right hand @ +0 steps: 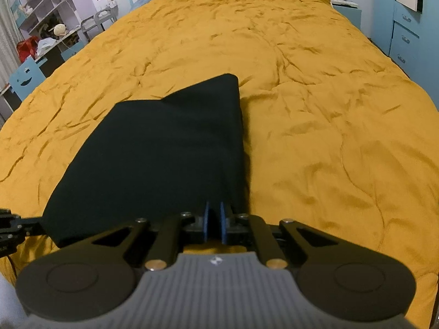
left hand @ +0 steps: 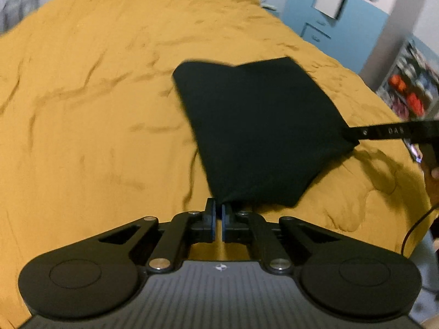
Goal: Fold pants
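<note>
Black pants lie partly folded on the mustard-yellow bedspread, their near edge lifted off it. My left gripper is shut on the near left corner of the pants. My right gripper is shut on the near right corner of the pants. In the left wrist view the right gripper reaches in from the right edge, pinching the cloth. In the right wrist view the left gripper shows at the left edge, at the other corner. The far fold rests on the bedspread.
Blue drawers and a wardrobe stand at the right of the bed. A desk with shelves and a blue chair stand at the left. A nightstand sits at the far right corner. A cable hangs by the right hand.
</note>
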{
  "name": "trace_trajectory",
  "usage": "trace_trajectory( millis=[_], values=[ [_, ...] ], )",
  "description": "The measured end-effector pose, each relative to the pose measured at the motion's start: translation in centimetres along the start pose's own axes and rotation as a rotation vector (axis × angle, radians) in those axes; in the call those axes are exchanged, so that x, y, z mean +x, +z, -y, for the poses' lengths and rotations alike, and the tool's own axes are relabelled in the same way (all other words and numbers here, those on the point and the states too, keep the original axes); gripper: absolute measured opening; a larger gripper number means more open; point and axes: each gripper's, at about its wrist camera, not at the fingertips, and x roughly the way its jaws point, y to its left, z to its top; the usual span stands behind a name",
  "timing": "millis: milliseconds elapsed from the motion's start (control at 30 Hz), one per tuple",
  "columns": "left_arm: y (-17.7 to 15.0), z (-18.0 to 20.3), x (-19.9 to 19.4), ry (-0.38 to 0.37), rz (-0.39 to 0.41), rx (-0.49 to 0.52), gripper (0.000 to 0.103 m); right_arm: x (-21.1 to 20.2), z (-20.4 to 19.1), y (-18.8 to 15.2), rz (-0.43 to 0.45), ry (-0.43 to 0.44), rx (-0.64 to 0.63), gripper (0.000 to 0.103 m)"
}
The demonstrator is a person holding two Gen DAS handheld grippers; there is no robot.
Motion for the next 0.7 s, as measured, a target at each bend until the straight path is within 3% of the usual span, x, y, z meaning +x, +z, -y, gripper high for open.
trace_trajectory(
  millis=[133, 267, 467, 700],
  values=[
    [-1.0, -0.5, -0.5, 0.015, -0.036, -0.018, 0.000, 0.0, 0.7, -0.5, -0.014, -0.002, 0.015, 0.000],
    [-0.6, -1.8, -1.9, -0.010, -0.017, -0.050, 0.000, -0.5, 0.8, -1.1, -0.030, -0.011, 0.008, 0.000],
    [2.2, -2.6, -3.2, 0.002, 0.083, -0.050, 0.000, -2.5, 1.1, -0.8, -0.001, -0.028, 0.007, 0.006],
    [7.6, -2.3, -1.4, 0.015, 0.205, -0.074, 0.000, -2.7, 0.8, 3.5, 0.102, -0.017, -0.012, 0.006]
  ],
)
